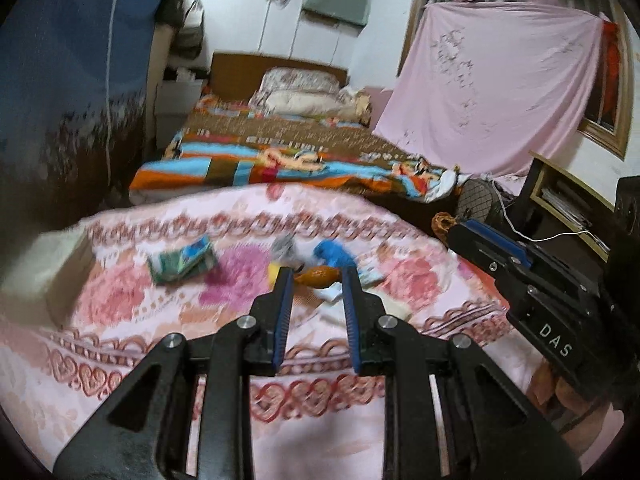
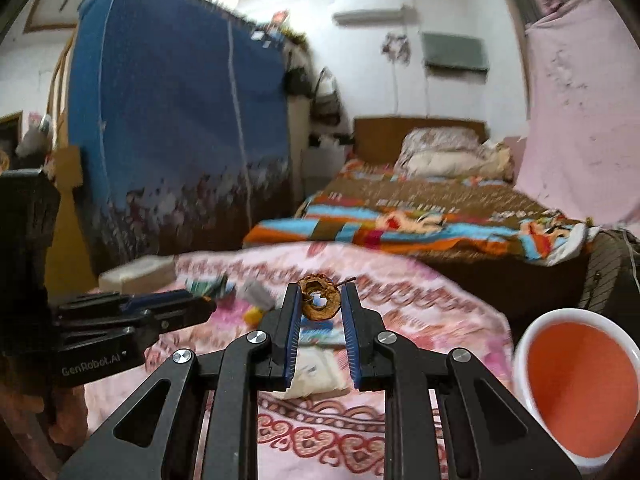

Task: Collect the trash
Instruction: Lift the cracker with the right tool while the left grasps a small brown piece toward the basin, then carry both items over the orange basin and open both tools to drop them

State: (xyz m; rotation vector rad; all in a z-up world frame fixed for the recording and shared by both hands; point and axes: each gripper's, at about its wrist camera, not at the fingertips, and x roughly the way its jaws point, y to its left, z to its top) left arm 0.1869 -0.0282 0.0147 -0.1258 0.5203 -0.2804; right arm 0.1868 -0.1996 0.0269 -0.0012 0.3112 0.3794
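Down at the lower right of the right wrist view sits a round white bin with an orange-red liner, and nothing shows inside it. Just left of it, the right gripper is clamped on a brown, dried-out ring of fruit peel, pinched between the blue-padded tips above the pink floral bedspread.

Over to the left gripper: its jaws stand narrow and nothing sits between the pads. Beyond its tips more litter lies on the bedspread, blurred: a green crumpled packet, a blue scrap, an orange piece and white paper.
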